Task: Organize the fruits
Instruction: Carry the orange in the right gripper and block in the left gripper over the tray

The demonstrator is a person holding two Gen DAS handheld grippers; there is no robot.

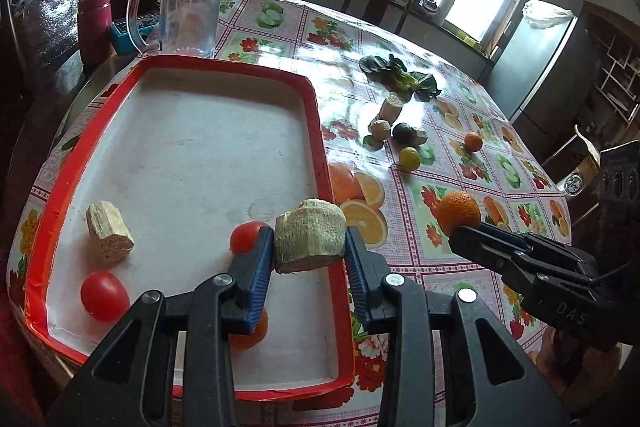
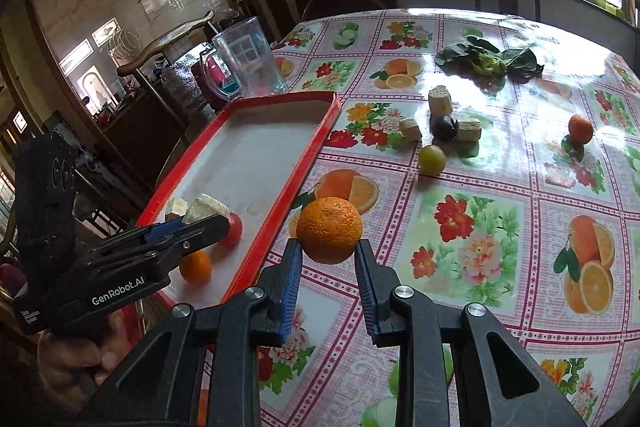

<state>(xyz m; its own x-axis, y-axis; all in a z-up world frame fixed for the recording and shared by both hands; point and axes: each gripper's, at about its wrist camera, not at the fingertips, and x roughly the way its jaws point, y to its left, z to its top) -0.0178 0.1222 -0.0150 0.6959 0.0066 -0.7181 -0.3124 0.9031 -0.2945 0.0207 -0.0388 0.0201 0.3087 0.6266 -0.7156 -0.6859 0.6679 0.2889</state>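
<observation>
The pale chunk (image 1: 310, 235) is sitting squarely between the blue pads (image 1: 262, 259) of the left gripper (image 1: 310, 251), which is clamping it from both sides and holding it over the near right corner of the red-rimmed tray (image 1: 320, 131); in the right wrist view the same chunk (image 2: 206, 209) is showing above the tray's white floor, pinched at the tip of the left gripper (image 2: 188, 223). The orange (image 2: 330, 230) is resting between the fingertips of the right gripper (image 2: 329, 249), whose jaws are closed on its lower half, and it is hanging over the tablecloth (image 2: 480, 267) just right of the tray's rim (image 2: 316, 155); from the left wrist view this orange (image 1: 458, 213) is sitting at the tip of the right gripper (image 1: 466, 233), off the tray. Inside the tray another chunk (image 1: 109, 237) is lying near the left rim, a tomato (image 1: 105, 295) is lying nearer the camera, a second tomato (image 1: 246, 237) is sitting just behind the left pad, and a small orange (image 2: 195, 266) is lying beneath the left gripper. Farther out on the cloth, three chunks (image 2: 440, 99) and a dark fruit (image 2: 444, 127) are clustering together, a green fruit (image 2: 432, 159) is lying near them, a far orange (image 2: 581, 128) is sitting well apart to the right, and leafy greens (image 2: 490, 61) are lying beyond. A glass jug (image 1: 188, 7) is standing behind the tray
</observation>
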